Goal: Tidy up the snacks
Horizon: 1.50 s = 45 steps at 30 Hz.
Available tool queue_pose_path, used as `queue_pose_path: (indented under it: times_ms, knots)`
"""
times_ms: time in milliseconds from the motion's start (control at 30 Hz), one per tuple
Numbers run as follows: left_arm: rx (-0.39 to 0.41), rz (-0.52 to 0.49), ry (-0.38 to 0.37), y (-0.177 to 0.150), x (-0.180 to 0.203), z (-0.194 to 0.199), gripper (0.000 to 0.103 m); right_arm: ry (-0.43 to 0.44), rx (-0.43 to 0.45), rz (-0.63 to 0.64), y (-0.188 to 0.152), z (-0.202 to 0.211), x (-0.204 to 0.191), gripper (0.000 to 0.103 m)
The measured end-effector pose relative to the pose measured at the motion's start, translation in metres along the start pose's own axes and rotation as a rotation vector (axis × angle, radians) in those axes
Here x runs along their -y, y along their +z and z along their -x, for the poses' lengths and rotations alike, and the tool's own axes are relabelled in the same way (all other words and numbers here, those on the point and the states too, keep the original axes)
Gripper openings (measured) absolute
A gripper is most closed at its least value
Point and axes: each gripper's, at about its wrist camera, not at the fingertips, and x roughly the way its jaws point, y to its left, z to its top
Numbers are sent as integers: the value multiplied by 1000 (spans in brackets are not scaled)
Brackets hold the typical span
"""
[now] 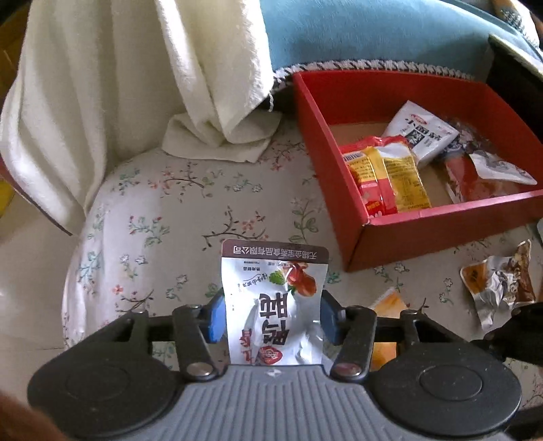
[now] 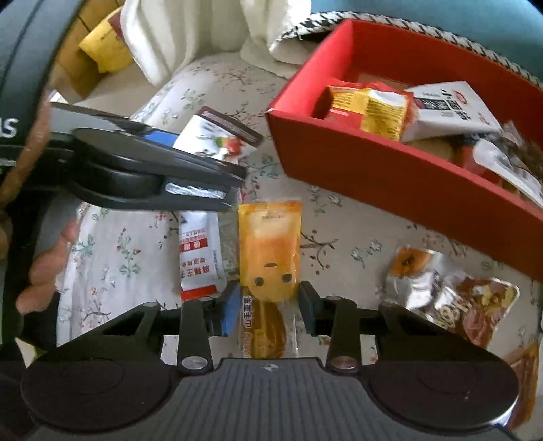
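My left gripper (image 1: pixel 271 315) is shut on a white and silver snack packet (image 1: pixel 275 302) with a brown top strip, held upright above the floral seat (image 1: pixel 163 210). The right wrist view shows the same packet (image 2: pixel 217 135) sticking out past that gripper's blue pad (image 2: pixel 163 137). My right gripper (image 2: pixel 268 305) is shut on an orange bread packet (image 2: pixel 269 251) with a cartoon face, its pads against both edges. The red box (image 1: pixel 424 234) lies to the right and holds a yellow and red packet (image 1: pixel 383 176) and a white packet (image 1: pixel 420 132).
A white and red packet (image 2: pixel 200 254) lies left of the orange one. Crumpled silver and brown packets (image 2: pixel 441 291) lie on the seat before the red box (image 2: pixel 373 176). A white towel (image 1: pixel 101 84) hangs at the back left, with a blue cushion (image 1: pixel 373 30) behind the box.
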Motion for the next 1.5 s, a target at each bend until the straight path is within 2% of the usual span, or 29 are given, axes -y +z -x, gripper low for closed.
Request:
queue_pose_path:
  times_ms: [133, 300, 533, 567, 600, 733, 800, 867, 900, 933, 1000, 1067, 1133, 1167, 1200, 1267, 1333, 1500]
  knots:
    - [7, 72, -53, 2, -18, 11, 47, -3, 12, -22, -5, 5, 7, 45]
    - [12, 155, -130, 4, -31, 23, 47, 8, 79, -55, -4, 25, 13, 45]
    - [51, 166, -178, 5, -34, 38, 47, 11, 159, -97, 2, 47, 25, 45]
    - [55, 165, -184, 5, -34, 40, 47, 13, 170, -101, 3, 50, 26, 35]
    - [59, 164, -188, 5, -33, 41, 47, 17, 181, -108, 4, 52, 28, 32]
    - [75, 158, -205, 6, -31, 47, 47, 5, 219, -127, 7, 58, 32, 33]
    - [72, 157, -200, 6, -29, 45, 47, -24, 216, -147, 8, 51, 35, 45]
    - [56, 164, -200, 6, -28, 41, 47, 1, 192, -176, 11, 39, 37, 52]
    - [47, 168, -204, 6, -28, 39, 47, -11, 192, -177, 11, 35, 34, 62]
    - [42, 170, -208, 6, -27, 38, 47, -32, 184, -164, 14, 31, 29, 66]
    - [39, 178, -212, 7, -27, 37, 47, -76, 180, -108, 18, 24, 13, 88]
    - [46, 181, -213, 7, -28, 39, 47, -108, 194, -43, 23, 16, -6, 92]
    - [50, 185, -210, 7, -30, 41, 47, -138, 191, 8, 29, 5, -16, 88]
    - [50, 188, -211, 7, -32, 41, 47, -162, 176, 20, 32, -3, -18, 78]
    - [49, 193, -210, 7, -35, 41, 47, -168, 143, 16, 33, -10, -16, 60]
    - [49, 206, -209, 6, -40, 42, 47, -140, 94, -23, 31, -15, -6, 47]
    - [54, 213, -214, 6, -45, 44, 47, -124, 99, -37, 28, -7, -1, 47]
    - [85, 218, -234, 10, -46, 53, 47, -79, 199, -77, 23, 33, 5, 47]
